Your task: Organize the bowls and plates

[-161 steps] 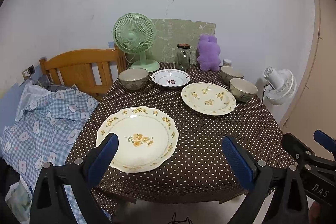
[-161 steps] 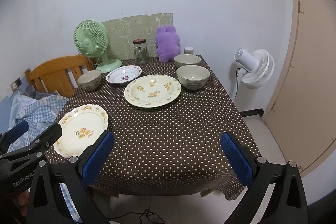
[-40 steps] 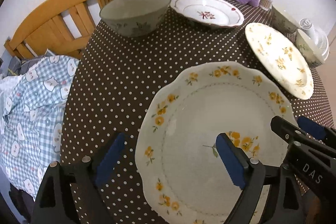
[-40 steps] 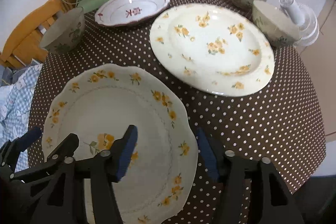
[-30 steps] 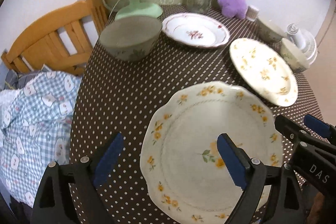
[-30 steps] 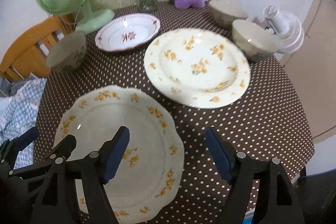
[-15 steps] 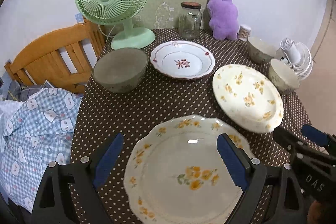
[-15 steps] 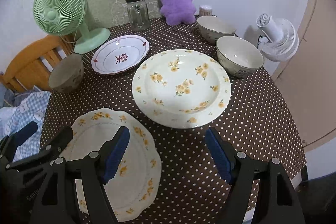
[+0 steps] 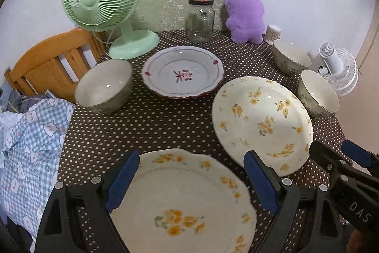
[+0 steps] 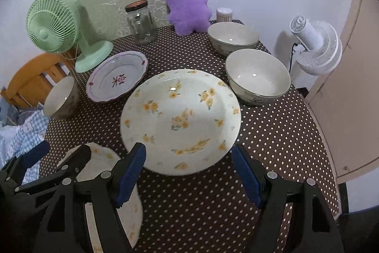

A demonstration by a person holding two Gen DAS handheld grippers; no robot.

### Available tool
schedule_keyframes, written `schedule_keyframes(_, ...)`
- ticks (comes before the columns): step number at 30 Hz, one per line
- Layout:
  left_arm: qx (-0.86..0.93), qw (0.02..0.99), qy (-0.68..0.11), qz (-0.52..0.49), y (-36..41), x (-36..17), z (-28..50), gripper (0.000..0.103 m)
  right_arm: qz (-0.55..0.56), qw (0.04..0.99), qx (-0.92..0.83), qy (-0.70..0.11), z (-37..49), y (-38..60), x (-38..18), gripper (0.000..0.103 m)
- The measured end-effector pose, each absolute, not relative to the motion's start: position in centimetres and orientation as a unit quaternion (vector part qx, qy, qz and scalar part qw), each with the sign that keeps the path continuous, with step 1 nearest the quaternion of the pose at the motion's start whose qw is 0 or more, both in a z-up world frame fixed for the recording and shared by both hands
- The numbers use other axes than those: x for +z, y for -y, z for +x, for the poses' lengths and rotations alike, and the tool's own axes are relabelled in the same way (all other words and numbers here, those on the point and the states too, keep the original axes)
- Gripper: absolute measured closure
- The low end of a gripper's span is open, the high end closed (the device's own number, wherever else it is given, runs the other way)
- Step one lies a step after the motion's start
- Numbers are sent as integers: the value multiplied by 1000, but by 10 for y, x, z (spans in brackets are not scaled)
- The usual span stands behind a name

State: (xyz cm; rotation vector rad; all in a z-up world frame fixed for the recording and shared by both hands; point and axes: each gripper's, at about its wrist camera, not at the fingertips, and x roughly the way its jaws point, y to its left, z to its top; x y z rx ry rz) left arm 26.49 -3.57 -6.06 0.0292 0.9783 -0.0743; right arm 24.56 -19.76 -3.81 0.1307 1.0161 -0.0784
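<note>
Left wrist view: the left gripper (image 9: 190, 184) is wide open over the near scalloped plate (image 9: 187, 203), holding nothing. The right gripper (image 10: 189, 173) is open too, by the round flowered plate (image 10: 181, 120) mid-table.

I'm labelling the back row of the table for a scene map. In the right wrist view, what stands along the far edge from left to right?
Green fan → glass jar → purple plush toy → small white container.
</note>
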Motion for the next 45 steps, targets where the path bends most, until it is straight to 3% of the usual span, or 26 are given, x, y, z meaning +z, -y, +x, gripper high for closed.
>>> schedule_keyframes(25, -19, 861, -506, 39, 95, -123, 342, 21, 75, 846, -50, -526, 319, 248, -108, 25)
schedule_keyframes(33, -22, 857, -514, 38, 100, -137, 362, 30, 73, 841, -58, -533, 337, 246, -125, 25)
schedule_keyframes(36, -34, 854, -518, 35, 104, -141, 369, 39, 73, 842, -59, -531, 342, 247, -127, 26)
schedule_keyframes(45, -34, 857, -513, 42, 107, -146, 376, 37, 71, 842, -56, -532, 352, 249, -138, 32)
